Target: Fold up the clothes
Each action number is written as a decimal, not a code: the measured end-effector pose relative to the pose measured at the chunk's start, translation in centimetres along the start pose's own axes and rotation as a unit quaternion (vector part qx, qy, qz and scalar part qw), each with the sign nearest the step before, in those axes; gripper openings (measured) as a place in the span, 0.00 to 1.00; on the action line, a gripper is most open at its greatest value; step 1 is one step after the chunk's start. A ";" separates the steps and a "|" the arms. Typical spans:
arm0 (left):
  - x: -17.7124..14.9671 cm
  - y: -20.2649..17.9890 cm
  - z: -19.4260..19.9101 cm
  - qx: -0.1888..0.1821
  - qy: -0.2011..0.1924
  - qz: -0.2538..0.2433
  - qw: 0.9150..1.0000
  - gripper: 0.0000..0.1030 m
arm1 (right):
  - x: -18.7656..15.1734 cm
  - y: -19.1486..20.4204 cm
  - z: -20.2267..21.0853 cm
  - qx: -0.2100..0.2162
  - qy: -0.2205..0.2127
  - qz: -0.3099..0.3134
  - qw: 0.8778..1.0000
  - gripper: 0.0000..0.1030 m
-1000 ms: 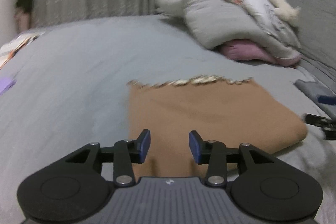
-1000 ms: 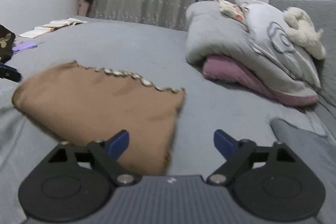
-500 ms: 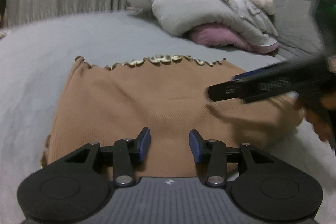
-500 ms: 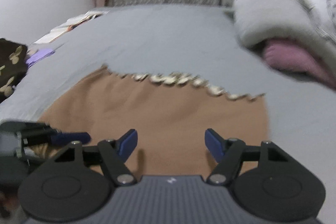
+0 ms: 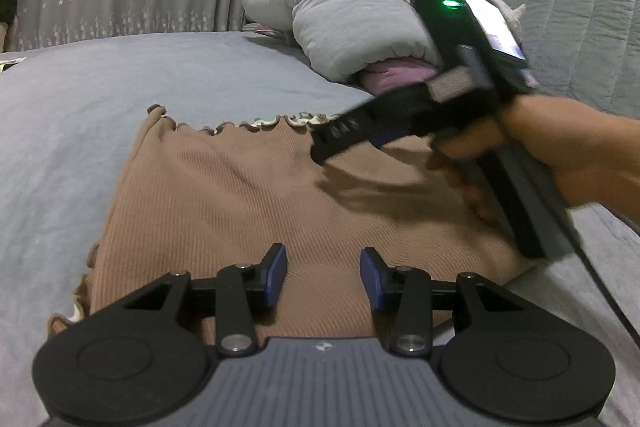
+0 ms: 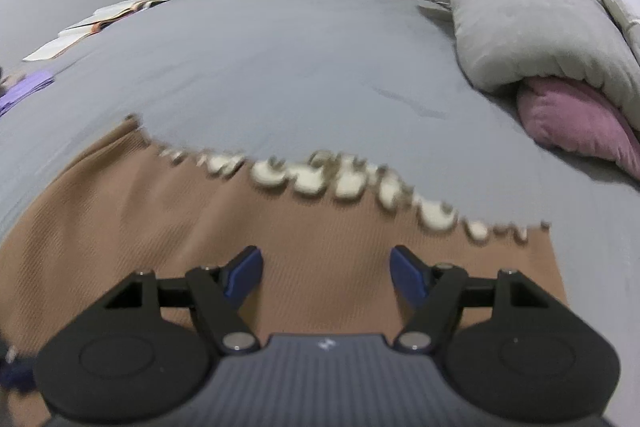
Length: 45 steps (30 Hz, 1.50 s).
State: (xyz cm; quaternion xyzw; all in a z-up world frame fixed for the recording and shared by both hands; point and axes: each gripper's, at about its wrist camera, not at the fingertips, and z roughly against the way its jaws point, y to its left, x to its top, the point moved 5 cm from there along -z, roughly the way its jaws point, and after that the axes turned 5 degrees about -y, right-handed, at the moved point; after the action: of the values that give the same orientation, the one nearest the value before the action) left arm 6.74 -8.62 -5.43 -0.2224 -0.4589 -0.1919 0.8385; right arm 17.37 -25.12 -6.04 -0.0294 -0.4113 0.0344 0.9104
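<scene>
A brown ribbed garment point(image 5: 248, 195) lies folded flat on the bed, its pale frilled hem point(image 5: 256, 123) along the far edge. My left gripper point(image 5: 323, 273) hovers low over its near part, open, with nothing between the pads. My right gripper point(image 6: 326, 269) is over the same garment point(image 6: 320, 227), a little short of the frilled hem point(image 6: 320, 179). Its jaws are opening, with only cloth beneath them. In the left wrist view the right gripper point(image 5: 324, 147) reaches in from the right, held by a hand point(image 5: 560, 147), and casts a shadow on the cloth.
Grey bed sheet point(image 5: 120, 87) spreads to the left and beyond the garment. A folded grey duvet point(image 5: 340, 19) over a pink pillow point(image 6: 572, 115) lies at the back right by the quilted headboard point(image 5: 580, 7). Open papers point(image 6: 100, 23) and a purple item point(image 6: 24, 91) sit far left.
The right gripper swung left, from beside the garment's right edge to over its middle, and its jaws narrowed. The left gripper sank closer to the cloth's near part.
</scene>
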 end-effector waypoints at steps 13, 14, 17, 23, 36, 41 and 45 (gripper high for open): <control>6.0 1.4 -0.5 0.010 0.018 -0.016 1.000 0.39 | 3.4 -3.3 -0.3 0.034 -0.059 -0.046 0.997 0.83; 6.9 1.7 -0.9 0.017 0.016 -0.020 1.000 0.39 | 3.4 -3.9 0.8 0.034 -0.068 -0.050 0.996 0.83; 8.5 2.2 -3.3 0.029 0.029 -0.027 0.999 0.39 | 2.9 -4.3 2.1 0.033 -0.067 -0.037 0.996 0.83; 8.2 4.2 -8.9 0.080 0.057 -0.031 0.995 0.39 | 1.5 -4.0 2.5 0.036 -0.050 -0.002 0.998 0.83; 6.4 11.0 -8.6 0.132 0.017 0.092 0.987 0.34 | -2.4 -11.1 0.8 0.002 -0.019 -0.074 0.997 0.86; 7.0 9.6 -7.5 0.150 0.045 0.070 0.985 0.37 | -2.5 -12.9 1.8 -0.023 -0.013 -0.090 0.996 0.86; 6.9 8.2 -5.4 0.144 0.076 0.079 0.983 0.40 | -2.8 -12.8 4.5 -0.011 -0.010 -0.111 0.994 0.88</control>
State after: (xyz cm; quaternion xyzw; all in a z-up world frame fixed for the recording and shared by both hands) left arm 18.23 -5.66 -3.70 -0.1197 -0.3975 -0.0731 0.9068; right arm 12.65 -38.02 -4.17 0.0067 -0.4218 -0.0710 0.9039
